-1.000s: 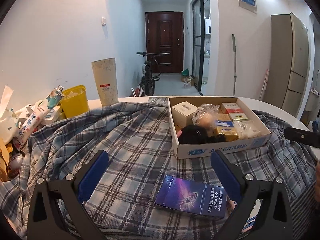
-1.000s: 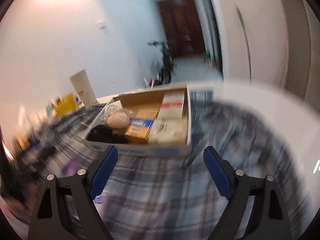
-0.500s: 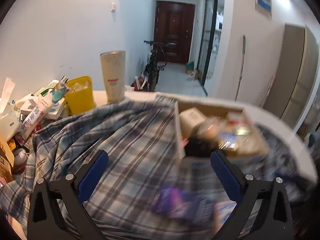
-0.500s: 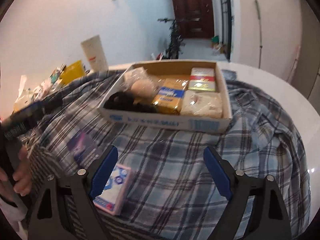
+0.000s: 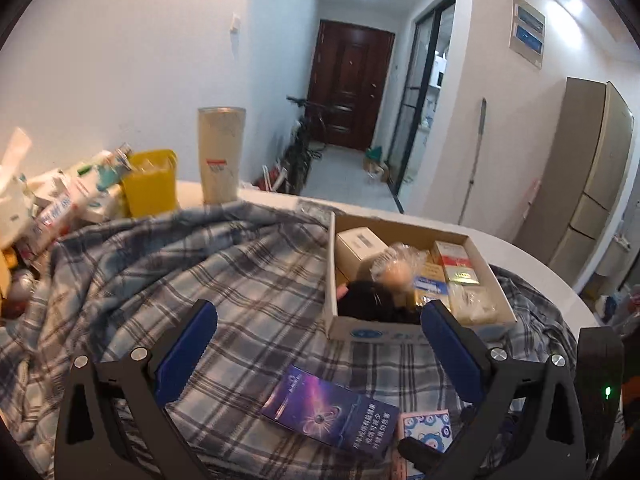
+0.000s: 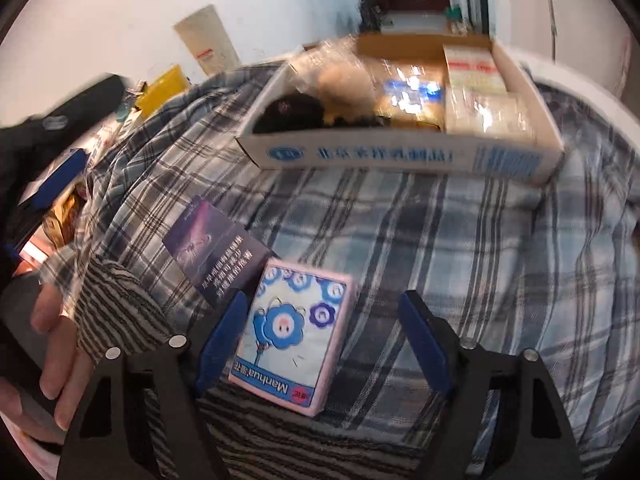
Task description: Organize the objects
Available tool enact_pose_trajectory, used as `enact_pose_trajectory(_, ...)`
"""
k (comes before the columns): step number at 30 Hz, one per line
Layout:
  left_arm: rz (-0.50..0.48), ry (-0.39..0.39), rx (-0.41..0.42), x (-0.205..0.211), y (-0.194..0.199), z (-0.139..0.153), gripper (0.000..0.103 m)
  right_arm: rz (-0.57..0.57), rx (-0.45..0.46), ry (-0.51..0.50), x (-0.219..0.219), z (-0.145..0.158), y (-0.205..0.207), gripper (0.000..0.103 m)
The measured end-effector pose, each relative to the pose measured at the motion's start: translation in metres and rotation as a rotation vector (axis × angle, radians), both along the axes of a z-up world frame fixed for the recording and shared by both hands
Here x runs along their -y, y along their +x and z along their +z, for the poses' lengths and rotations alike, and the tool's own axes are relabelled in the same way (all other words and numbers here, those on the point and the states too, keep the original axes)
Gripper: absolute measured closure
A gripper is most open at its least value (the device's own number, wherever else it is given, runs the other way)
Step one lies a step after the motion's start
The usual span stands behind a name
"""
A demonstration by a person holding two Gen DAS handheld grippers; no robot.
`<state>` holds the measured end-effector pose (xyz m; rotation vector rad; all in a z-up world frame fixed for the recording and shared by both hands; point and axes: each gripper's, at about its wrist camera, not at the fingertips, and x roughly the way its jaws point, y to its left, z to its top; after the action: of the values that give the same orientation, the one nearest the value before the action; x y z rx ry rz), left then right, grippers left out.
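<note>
A pink tissue pack with blue flowers [image 6: 292,332] lies on the plaid cloth between the open jaws of my right gripper [image 6: 320,332]; its left pad [image 6: 222,336] is close to the pack. The pack also shows in the left wrist view [image 5: 424,432]. A dark purple box [image 5: 332,412] lies beside it, also in the right wrist view [image 6: 216,252]. A cardboard box [image 5: 400,332] holding several packets sits behind, also in the right wrist view [image 6: 400,156]. My left gripper [image 5: 320,344] is open and empty above the cloth.
A plaid cloth [image 5: 240,280] covers the white table [image 5: 540,268]. At the left stand a yellow tub [image 5: 150,184], a tall cup [image 5: 220,152] and a heap of tubes and packets [image 5: 52,208]. The person's hand [image 6: 52,344] holds the left gripper.
My right gripper has moved down and left, so the pink tissue pack now lies between its jaws. The left gripper has swung a little and steadied over the cloth.
</note>
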<state>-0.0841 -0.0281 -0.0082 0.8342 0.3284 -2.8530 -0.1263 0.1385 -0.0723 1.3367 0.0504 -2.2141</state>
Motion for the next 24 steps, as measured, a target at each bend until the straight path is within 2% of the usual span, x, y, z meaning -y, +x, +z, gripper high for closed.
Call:
enact_pose_trajectory(4, 0.001, -0.044, 0.005, -0.006, 0.001, -0.004, 0.000, 0.024, -0.014, 0.025, 0.004, -0.005, 0.004, 0.033)
enact_pose_trajectory(6, -0.003, -0.045, 0.007, -0.008, 0.002, -0.005, 0.000, 0.037, -0.039, 0.034, 0.004, -0.004, 0.006, 0.046)
enact_pose_trajectory(8, -0.002, -0.066, 0.005, -0.011, 0.003, -0.006, 0.000, 0.025, -0.061, 0.043, 0.000, -0.002, 0.006, 0.051)
enact_pose_trajectory(12, -0.009, -0.088, 0.027, -0.015, 0.001, -0.009, 0.000, -0.008, -0.154, 0.090, -0.020, 0.013, -0.002, 0.069)
enact_pose_trajectory(13, -0.013, -0.089, 0.037, -0.016, -0.001, -0.011, 0.000, -0.037, -0.181, 0.107, -0.027, 0.017, -0.006, 0.070)
enact_pose_trajectory(16, -0.020, -0.108, 0.105, -0.020, -0.009, -0.019, 0.000, -0.124, -0.215, 0.114, -0.052, 0.026, -0.020, 0.076)
enact_pose_trajectory(19, -0.021, -0.121, 0.220, -0.023, -0.021, -0.034, 0.000, -0.180, -0.219, 0.107, -0.072, 0.029, -0.028, 0.077)
enact_pose_trajectory(24, -0.057, 0.022, 0.379, -0.018, -0.035, -0.062, 0.000, -0.236, -0.220, 0.118, -0.091, 0.028, -0.034, 0.077)
